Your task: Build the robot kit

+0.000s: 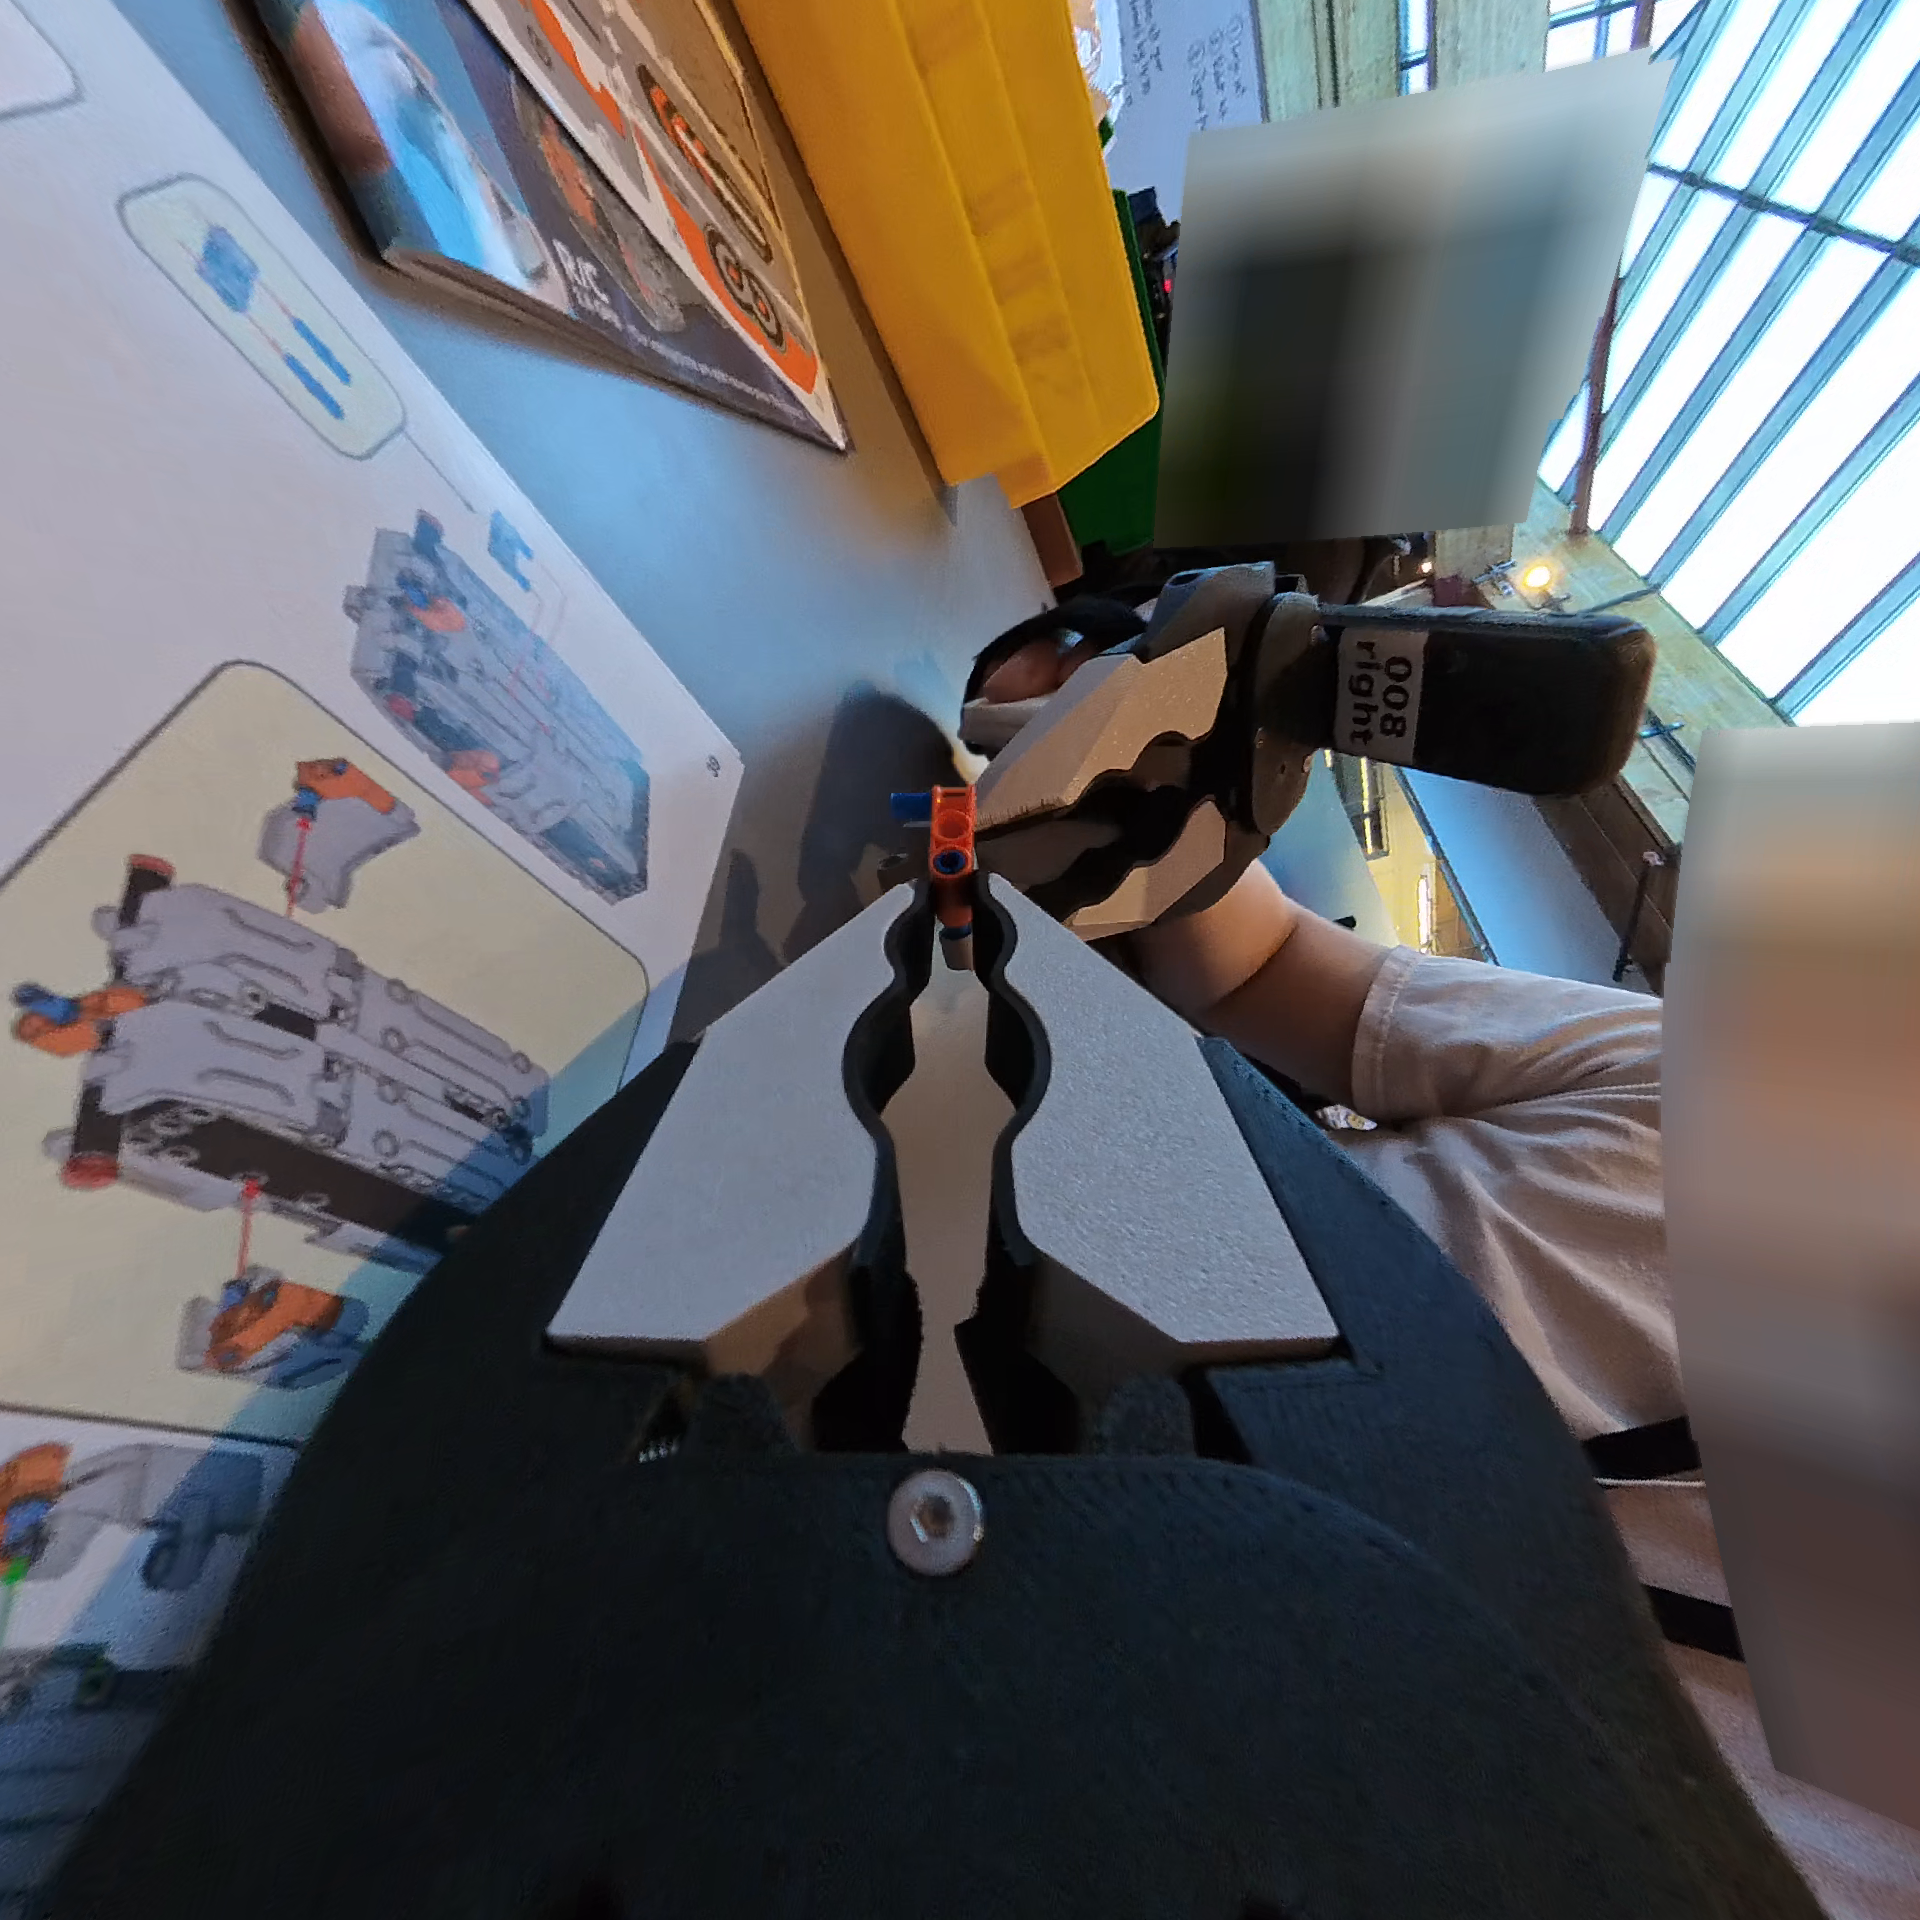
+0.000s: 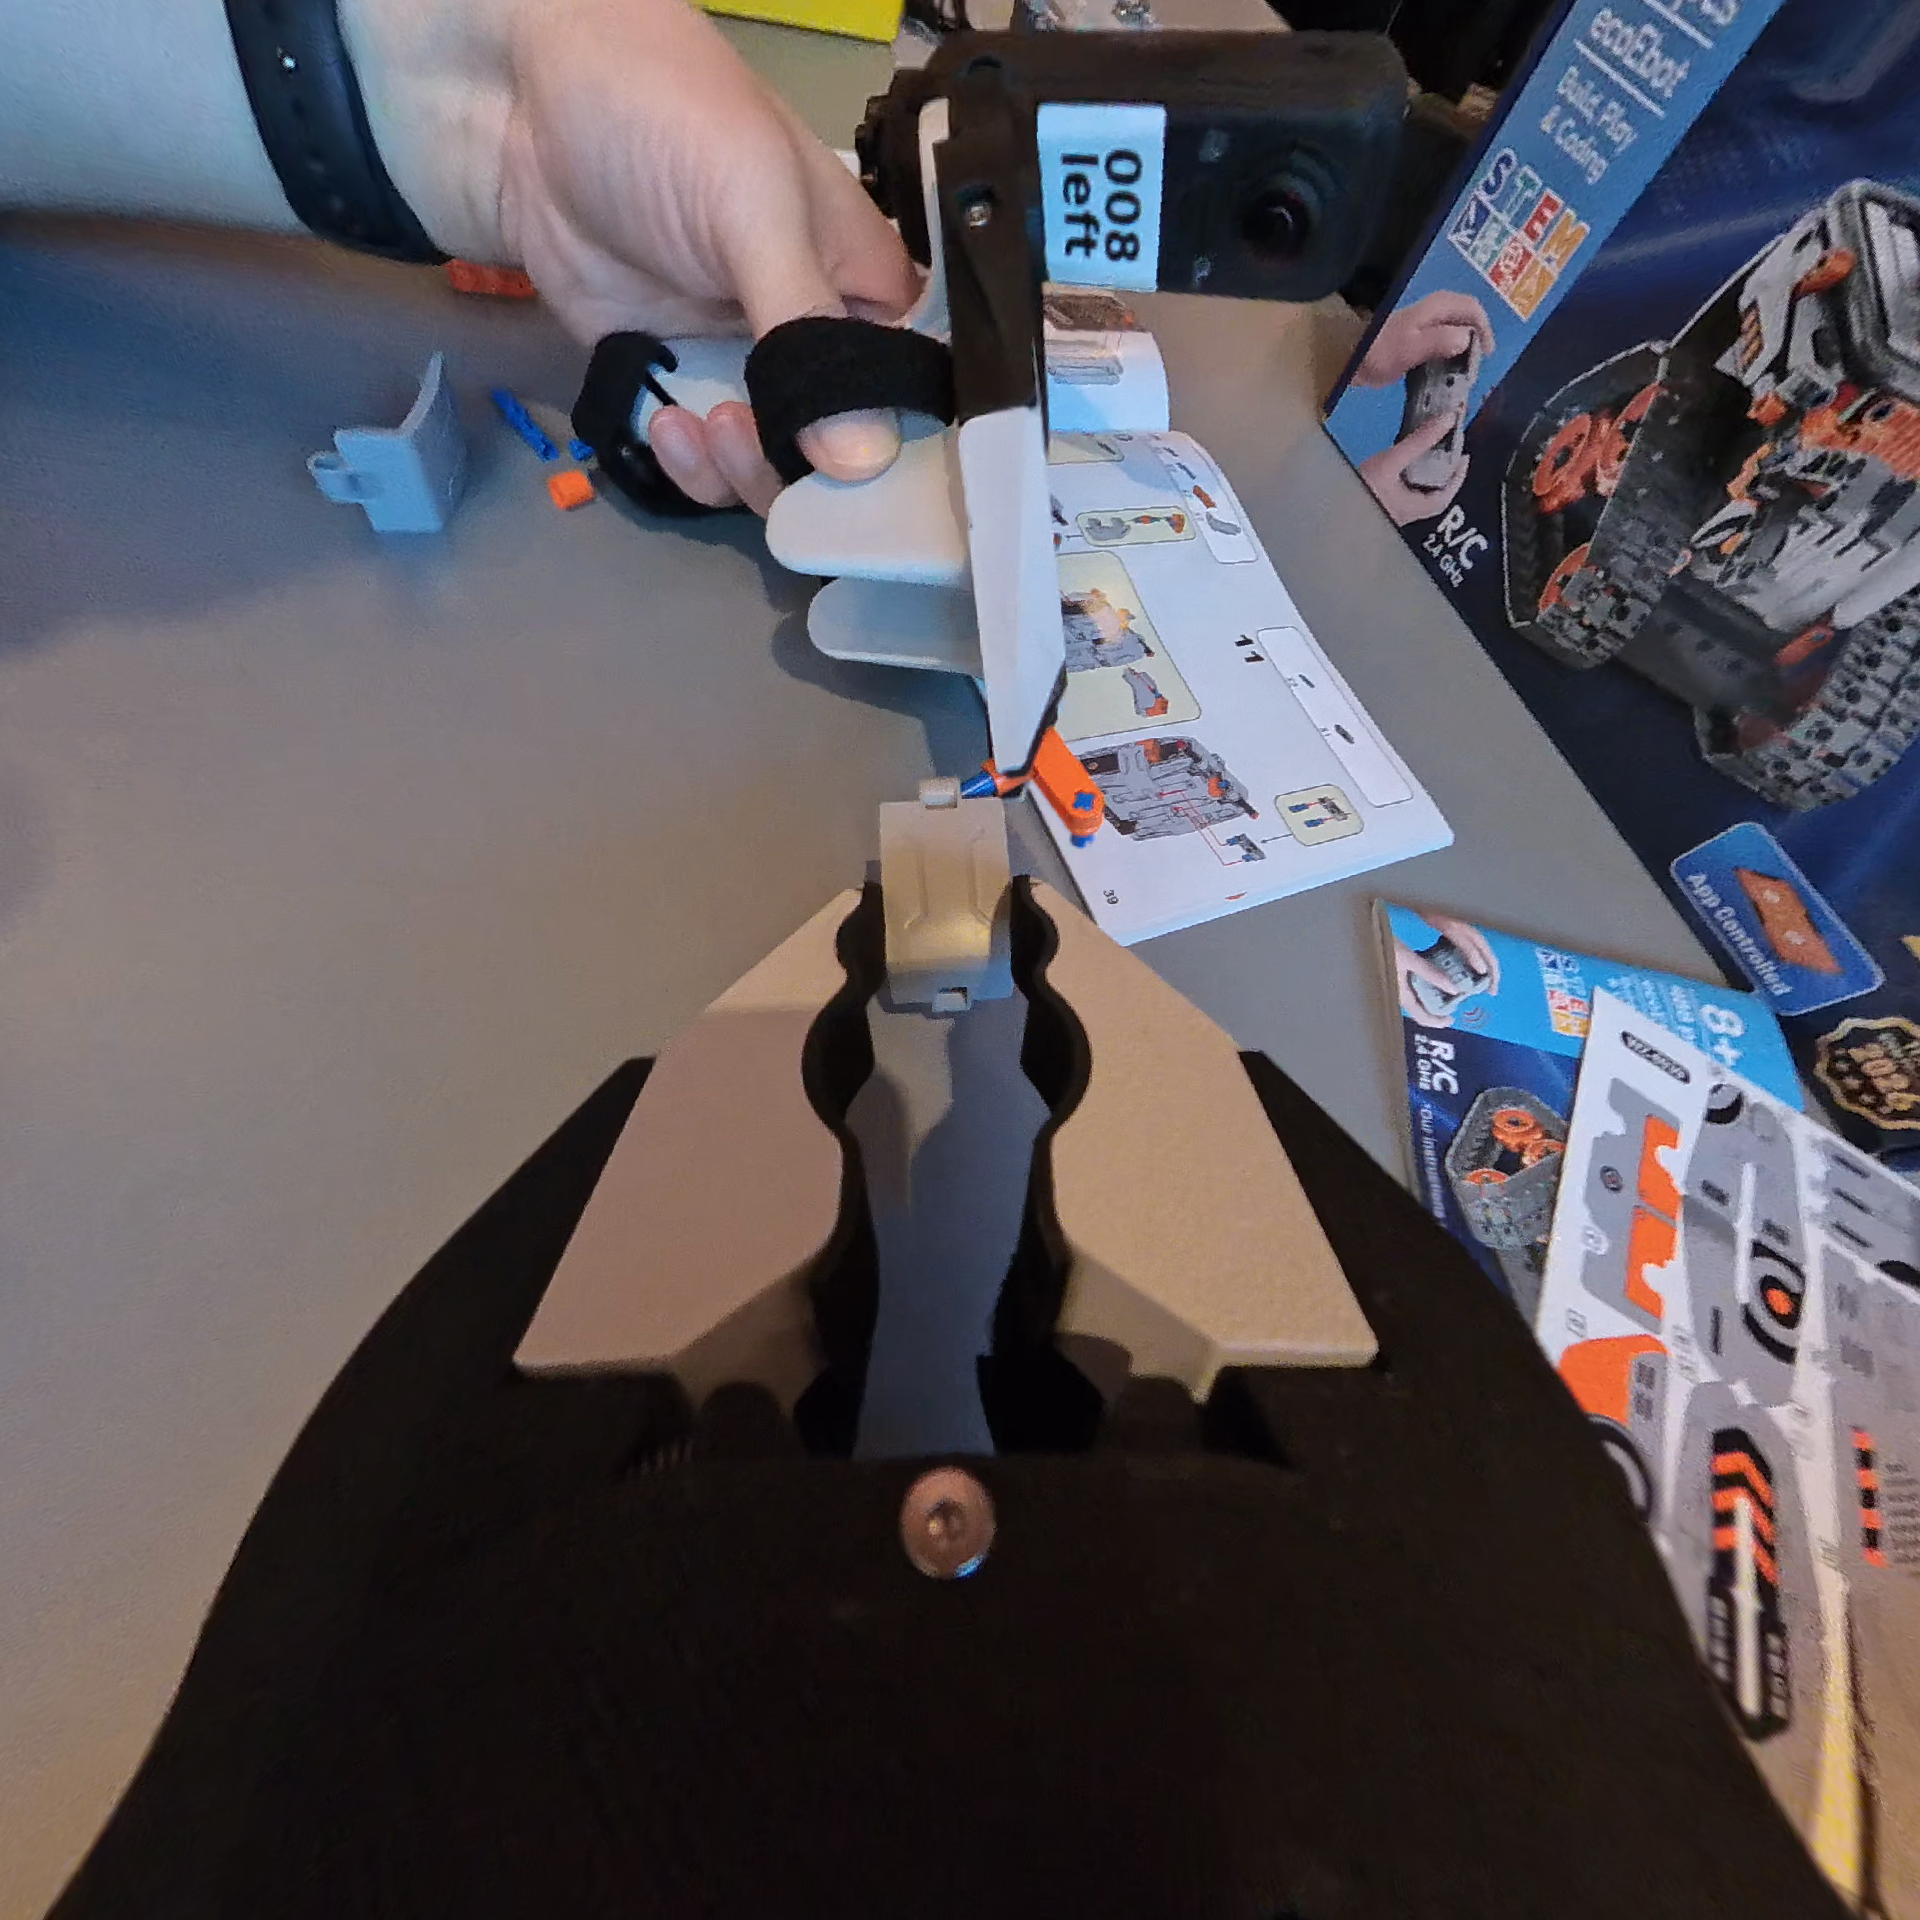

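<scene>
The left gripper (image 1: 951, 914) has its jaws clamped on a small orange connector piece (image 1: 951, 847) with blue pins through it, held up above the grey table (image 2: 312, 935). Right against it, the right gripper (image 2: 945, 935) has its jaws closed on a pale grey panel piece (image 2: 943, 904), whose top tab sits touching the tip of one blue pin (whether it has gone in at all, I cannot tell).

Under and just beyond the two grippers an open instruction booklet (image 2: 1247, 727) lies flat. To the far right stands the blue toy box (image 2: 1662, 468) with a tracked vehicle pictured on it, and nearer on the right lie a second booklet (image 2: 1475, 1039) and a sticker sheet (image 2: 1714, 1299). Off to the far left on the table rest another grey panel (image 2: 395, 468), a few loose blue pins (image 2: 523, 421) and a small orange bush (image 2: 568, 488), well apart from the held pieces. A yellow bin (image 1: 966, 239) stands at the far edge.
</scene>
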### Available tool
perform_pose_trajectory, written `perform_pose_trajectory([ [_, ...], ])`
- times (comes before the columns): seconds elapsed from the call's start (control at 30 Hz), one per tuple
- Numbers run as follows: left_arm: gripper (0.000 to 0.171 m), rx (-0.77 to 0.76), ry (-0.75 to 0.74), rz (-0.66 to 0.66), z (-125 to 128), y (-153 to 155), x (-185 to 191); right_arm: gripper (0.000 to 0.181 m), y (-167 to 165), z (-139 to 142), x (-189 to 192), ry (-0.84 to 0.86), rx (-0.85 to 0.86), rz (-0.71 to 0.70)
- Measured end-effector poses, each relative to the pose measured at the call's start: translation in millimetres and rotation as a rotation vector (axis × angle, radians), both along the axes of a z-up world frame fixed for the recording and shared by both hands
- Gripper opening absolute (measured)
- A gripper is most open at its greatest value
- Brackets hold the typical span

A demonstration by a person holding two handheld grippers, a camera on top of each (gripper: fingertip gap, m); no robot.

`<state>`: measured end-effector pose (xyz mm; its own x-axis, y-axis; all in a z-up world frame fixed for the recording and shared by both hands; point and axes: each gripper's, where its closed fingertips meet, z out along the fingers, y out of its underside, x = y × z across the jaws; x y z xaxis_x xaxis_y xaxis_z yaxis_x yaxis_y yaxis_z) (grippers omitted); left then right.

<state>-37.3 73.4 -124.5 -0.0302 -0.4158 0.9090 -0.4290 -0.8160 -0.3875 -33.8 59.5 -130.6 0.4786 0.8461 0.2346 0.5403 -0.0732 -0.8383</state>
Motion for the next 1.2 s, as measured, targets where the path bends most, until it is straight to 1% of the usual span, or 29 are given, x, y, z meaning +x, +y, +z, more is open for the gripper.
perform_pose_trajectory([
  [0.07, 0.005, 0.015, 0.038, 0.002, -6, 1, -2, 0.023, 0, -6, -2, -0.004, -0.016, -0.007],
  [0.17, 0.005, 0.034, 0.072, 0.001, -11, 1, -3, 0.023, 1, -9, -4, -0.056, 0.041, -0.01],
  [0.33, 0.005, 0.025, 0.079, -0.008, -12, 1, -4, 0.023, 1, -10, -5, -0.073, 0.069, -0.011],
  [0.63, 0.005, 0.022, 0.11, -0.098, -16, -10, -11, 0.023, -6, -12, -11, -0.128, 0.149, 0.063],
  [0.83, 0.006, 0.022, 0.101, -0.125, -15, -13, -12, 0.023, -8, -12, -12, -0.148, 0.197, 0.095],
  [1.03, 0.006, 0.076, 0.073, -0.102, -12, -10, -10, 0.024, -6, -11, -11, -0.134, 0.188, 0.085],
  [1.2, 0.005, 0.078, 0.064, -0.062, -11, -6, -10, 0.024, -2, -11, -9, -0.15, 0.213, 0.05],
])
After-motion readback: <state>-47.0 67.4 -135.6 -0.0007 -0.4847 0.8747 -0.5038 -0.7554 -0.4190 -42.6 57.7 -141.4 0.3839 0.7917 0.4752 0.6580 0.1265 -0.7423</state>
